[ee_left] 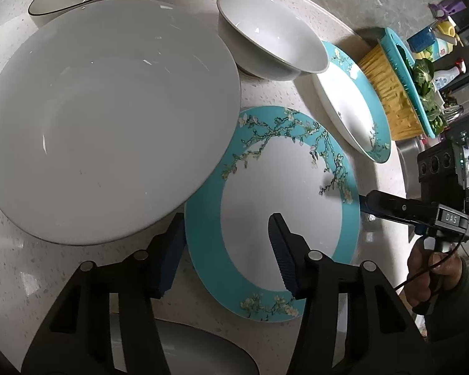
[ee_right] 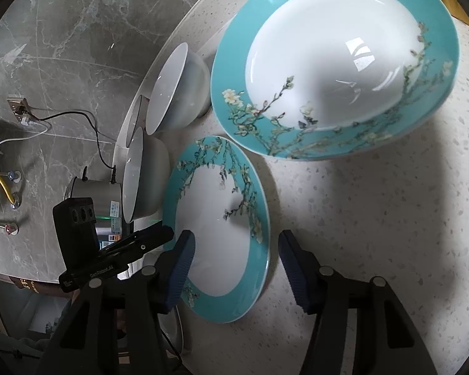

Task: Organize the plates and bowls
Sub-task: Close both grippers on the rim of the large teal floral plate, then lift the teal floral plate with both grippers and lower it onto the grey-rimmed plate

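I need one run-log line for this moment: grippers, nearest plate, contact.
left gripper: open, over flat teal plate | right gripper: open, at same plate's rim | contact: cannot tell | nothing lifted

Home kitchen. Speckled stone surface [ee_left: 265, 93] carries crockery. Beyond surface: teal colander [ee_left: 406, 72] with leafy greens [ee_left: 425, 81], condiment bottles [ee_left: 447, 75]. Beside surface: marble wall [ee_right: 62, 47], socket [ee_right: 17, 103], steel pot [ee_right: 97, 193].
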